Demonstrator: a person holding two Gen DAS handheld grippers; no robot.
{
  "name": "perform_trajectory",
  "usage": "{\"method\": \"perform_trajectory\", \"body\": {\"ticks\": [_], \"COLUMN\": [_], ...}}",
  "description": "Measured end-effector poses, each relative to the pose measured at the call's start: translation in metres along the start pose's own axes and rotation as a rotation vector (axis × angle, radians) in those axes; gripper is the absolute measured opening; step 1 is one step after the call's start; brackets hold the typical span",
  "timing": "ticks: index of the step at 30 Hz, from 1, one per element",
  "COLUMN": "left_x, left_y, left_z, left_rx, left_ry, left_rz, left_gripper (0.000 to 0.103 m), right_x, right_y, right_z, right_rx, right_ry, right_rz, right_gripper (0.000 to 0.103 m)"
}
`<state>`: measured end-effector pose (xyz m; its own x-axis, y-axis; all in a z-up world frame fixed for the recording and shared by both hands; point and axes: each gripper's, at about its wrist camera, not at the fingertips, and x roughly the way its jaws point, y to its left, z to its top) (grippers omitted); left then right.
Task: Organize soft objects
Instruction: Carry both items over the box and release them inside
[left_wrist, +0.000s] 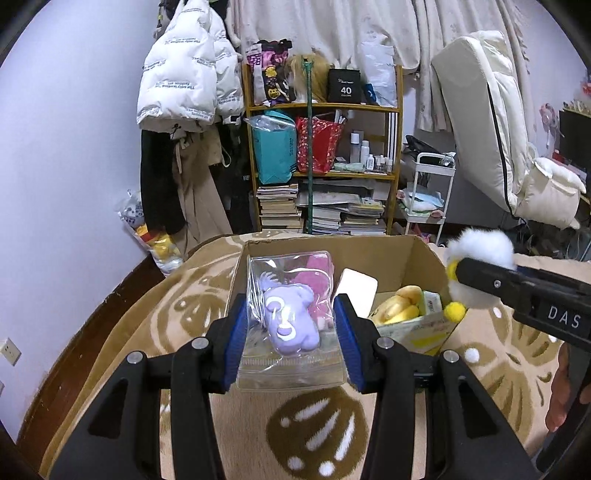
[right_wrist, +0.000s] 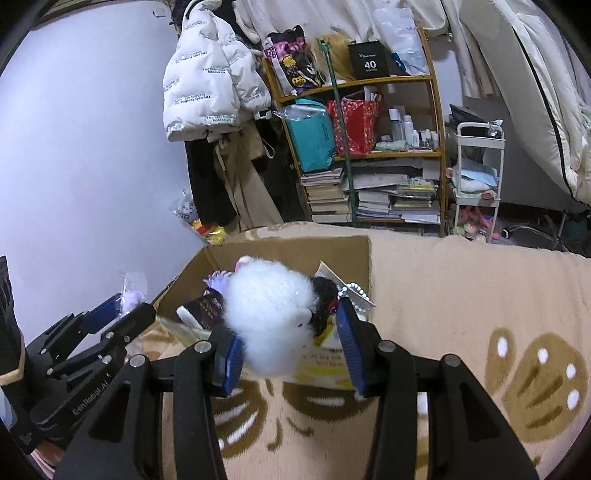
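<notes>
Where visible, purple toy (left_wrist: 291, 321) in bag.

"40" on black box (left_wrist: 345, 88)

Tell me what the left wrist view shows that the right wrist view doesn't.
Left only: the purple toy in its clear bag, clamped in the left gripper, plus a yellow plush in the box.

Right only: the white plush's black patch, a bead string on the box's right side, and the right gripper closed on the white plush.

Both: the box, blanket, shelf and white jacket.
</notes>
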<state>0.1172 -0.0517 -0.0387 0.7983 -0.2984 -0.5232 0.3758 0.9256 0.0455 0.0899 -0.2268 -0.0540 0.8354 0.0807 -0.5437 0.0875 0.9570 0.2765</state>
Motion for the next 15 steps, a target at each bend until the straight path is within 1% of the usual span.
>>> {"method": "perform_trajectory", "body": {"ticks": [2,6,8,11,12,15], "left_x": [0.007,0.020,0.026,0.036,0.040,0.054], "left_y": [-0.001,0.000,-0.004,-0.010,-0.011,-0.016], "left_z": [0.003,0.005,0.007,0.010,0.010,0.009], "left_rx": [0.000,-0.047,-0.034,-0.016,-0.015,-0.002], "left_ry": [0.005,0.037,0.036,0.046,0.050,0.068], "left_rz": [-0.007,-0.030,-0.018,-0.020,-0.026,-0.011], "left_gripper": [0.045,0.045,0.045,0.045,0.045,0.045], "right_x": [0.006,0.016,0.018,0.023,0.025,0.034], "right_y": [0.000,-0.002,-0.005,-0.005,-0.007,-0.012], "right_z": [0.002,0.008,0.010,0.011,0.011,0.007], "right_rx": [-0.012,0.003,0.009,-0.022,-0.017,-0.012], "right_ry": [-0.009,-0.028,-0.037,-0.047,-0.043,-0.026], "right_rz": [-0.005,-0.002,-0.001,-0.022,-0.016,-0.012], "right_gripper": [0.048,0.048,0.048,0.048,0.049,0.049]}}
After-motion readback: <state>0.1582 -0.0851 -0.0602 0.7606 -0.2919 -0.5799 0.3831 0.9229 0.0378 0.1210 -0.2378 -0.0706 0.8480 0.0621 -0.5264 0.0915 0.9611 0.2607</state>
